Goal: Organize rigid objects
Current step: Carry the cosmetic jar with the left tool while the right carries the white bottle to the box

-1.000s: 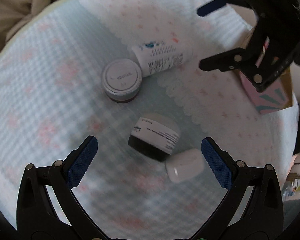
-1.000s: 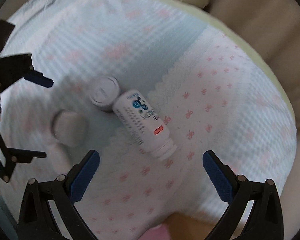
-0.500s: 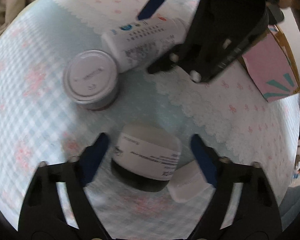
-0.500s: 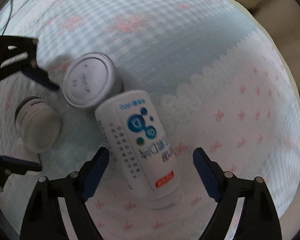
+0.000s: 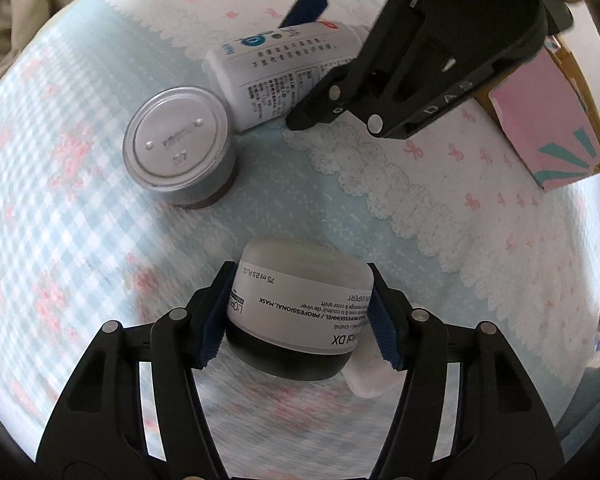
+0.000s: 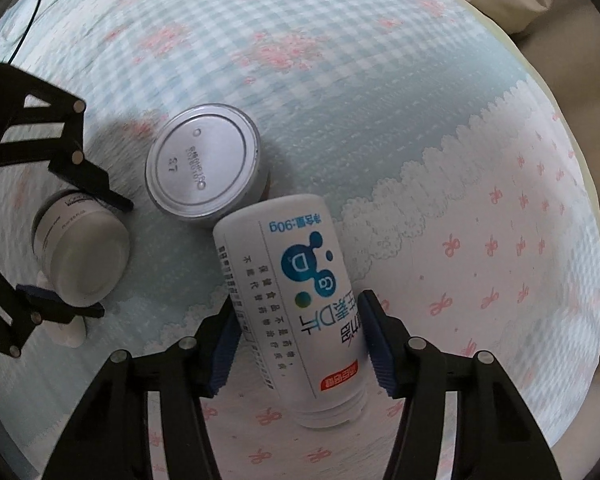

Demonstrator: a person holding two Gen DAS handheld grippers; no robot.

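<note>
A soft quilted cloth, pale blue check with pink flowers and a white lace-edged panel of pink bows, covers the surface; whether a bed or a table lies under it cannot be told.

In the left wrist view, nearest at 6 o'clock, the left claw has its blue pads pressed against both sides of a mask jar, white body with a dark lid end, lying tilted on the cloth. A small white object peeks out just beside it at 5 o'clock, its kind unclear. Further out at 10 o'clock stands a grey-lidded tin, upright and closed. At 1 o'clock the right claw grips a white supplement bottle lying on its side, its far end touching or nearly touching the tin. A pink carton sits at 2 o'clock; its contents are hidden.

Both grasps look set, so the step in hand seems to be the pick-up. The next move likely calls for lifting each cleanly, clear of the tin, then standing them upright somewhere orderly.
</note>
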